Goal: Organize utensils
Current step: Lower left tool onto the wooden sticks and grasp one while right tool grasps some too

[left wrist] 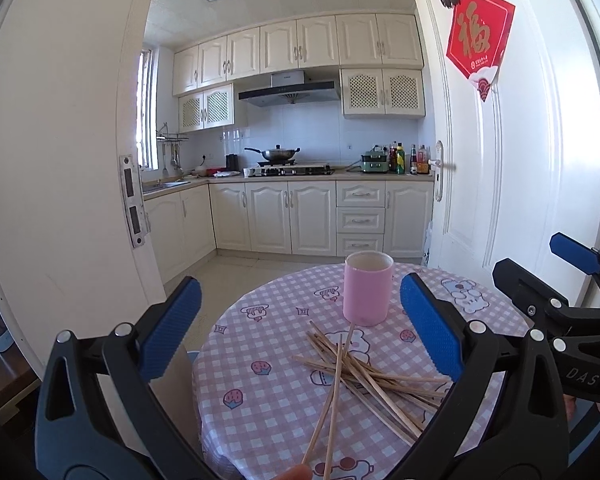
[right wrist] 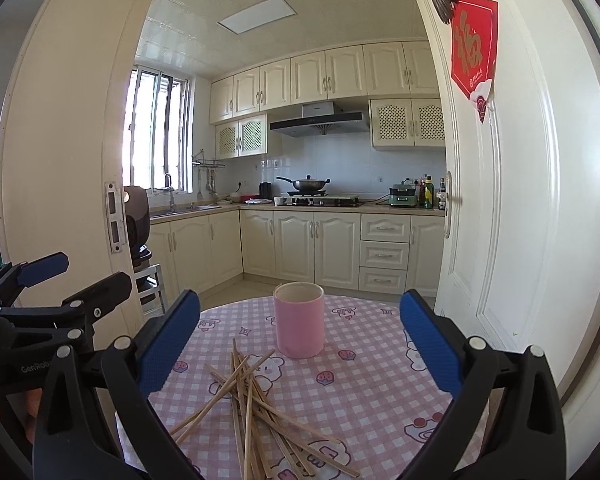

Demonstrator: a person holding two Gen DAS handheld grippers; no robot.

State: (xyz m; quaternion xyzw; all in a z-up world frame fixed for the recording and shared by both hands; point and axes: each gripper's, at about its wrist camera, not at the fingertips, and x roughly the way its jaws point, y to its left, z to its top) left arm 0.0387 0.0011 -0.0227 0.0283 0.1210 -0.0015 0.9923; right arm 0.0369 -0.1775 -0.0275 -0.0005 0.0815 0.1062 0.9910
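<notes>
On the near side of the checked table (right wrist: 380, 380), chopsticks (right wrist: 256, 408) are lying scattered before an apparently empty pink cup (right wrist: 299, 322), both grippers (left wrist: 300, 334) (right wrist: 300, 342) hovering released, sorting seemingly unstarted.

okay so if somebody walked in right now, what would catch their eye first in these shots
Probably the loose heap of wooden chopsticks criss-crossed on the pink checked tablecloth, with the upright pink cup just behind them. Next, both blue-padded grippers, left gripper and right gripper, open and empty above the table.
</notes>
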